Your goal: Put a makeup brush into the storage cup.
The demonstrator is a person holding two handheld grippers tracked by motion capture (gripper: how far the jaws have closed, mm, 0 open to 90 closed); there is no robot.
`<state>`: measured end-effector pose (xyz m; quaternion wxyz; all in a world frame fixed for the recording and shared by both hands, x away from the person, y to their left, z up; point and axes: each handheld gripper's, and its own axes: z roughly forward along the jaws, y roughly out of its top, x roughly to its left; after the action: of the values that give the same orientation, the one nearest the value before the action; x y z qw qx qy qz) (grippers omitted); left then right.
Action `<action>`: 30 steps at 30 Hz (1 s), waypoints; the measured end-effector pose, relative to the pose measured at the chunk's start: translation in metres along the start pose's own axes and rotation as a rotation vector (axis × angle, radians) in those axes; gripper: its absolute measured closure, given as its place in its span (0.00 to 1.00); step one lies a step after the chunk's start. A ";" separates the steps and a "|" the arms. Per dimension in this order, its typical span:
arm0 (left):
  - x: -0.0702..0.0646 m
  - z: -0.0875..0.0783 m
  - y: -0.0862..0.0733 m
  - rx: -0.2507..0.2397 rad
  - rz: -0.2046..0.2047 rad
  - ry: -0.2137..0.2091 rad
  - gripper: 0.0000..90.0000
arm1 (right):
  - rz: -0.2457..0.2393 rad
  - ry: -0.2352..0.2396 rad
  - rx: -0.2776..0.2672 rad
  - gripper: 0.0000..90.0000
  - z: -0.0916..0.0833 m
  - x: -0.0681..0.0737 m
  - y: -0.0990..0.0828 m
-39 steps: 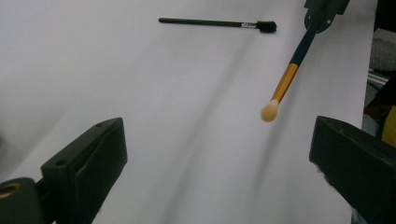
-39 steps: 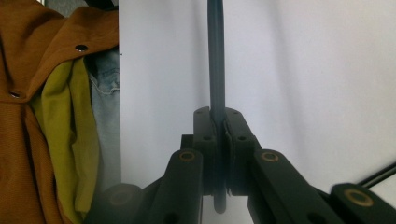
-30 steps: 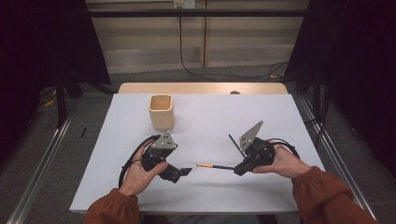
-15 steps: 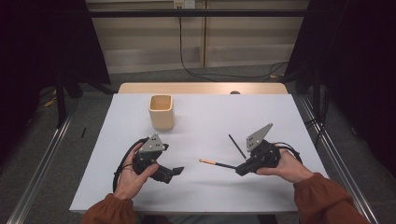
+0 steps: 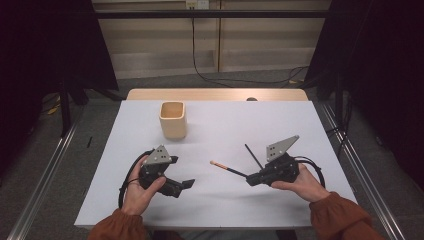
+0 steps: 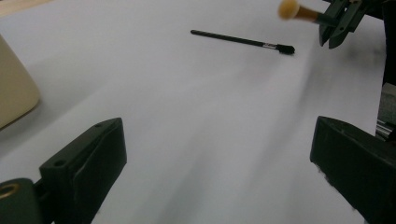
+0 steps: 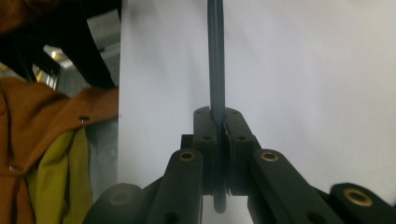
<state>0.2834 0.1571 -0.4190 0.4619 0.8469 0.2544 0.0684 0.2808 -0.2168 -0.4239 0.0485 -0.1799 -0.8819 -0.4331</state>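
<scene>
Your left gripper [image 5: 186, 185] low over the white table [image 5: 210, 130], jaws wide apart with nothing between them, beige cup [image 5: 173, 119] standing behind it, your right gripper [image 5: 250, 179] clamped on a thin brush [image 5: 227, 169] pointing left, black pen [image 5: 253, 156] lying just beyond.

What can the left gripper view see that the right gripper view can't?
Left gripper view: the left gripper with its black jaws open, a beige wooden cup's edge, a thin black pen lying flat, and the tan round tip of a dark-handled brush. Right gripper view: an orange sleeve, and the right gripper clamped on the handle up close. Both: the white table and that held brush.
</scene>
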 end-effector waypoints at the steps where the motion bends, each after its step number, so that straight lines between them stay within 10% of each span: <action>1: 0.000 -0.001 0.000 0.001 0.005 0.004 0.04 | 0.003 0.005 -0.020 0.95 0.000 0.000 0.000; 30: 0.002 -0.004 -0.004 -0.029 -0.012 0.006 0.04 | 0.003 -0.057 -0.298 0.95 -0.001 0.005 -0.007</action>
<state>0.2827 0.1628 -0.4205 0.4739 0.8383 0.2597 0.0718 0.2733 -0.2202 -0.4276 -0.0033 -0.1986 -0.8085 -0.5539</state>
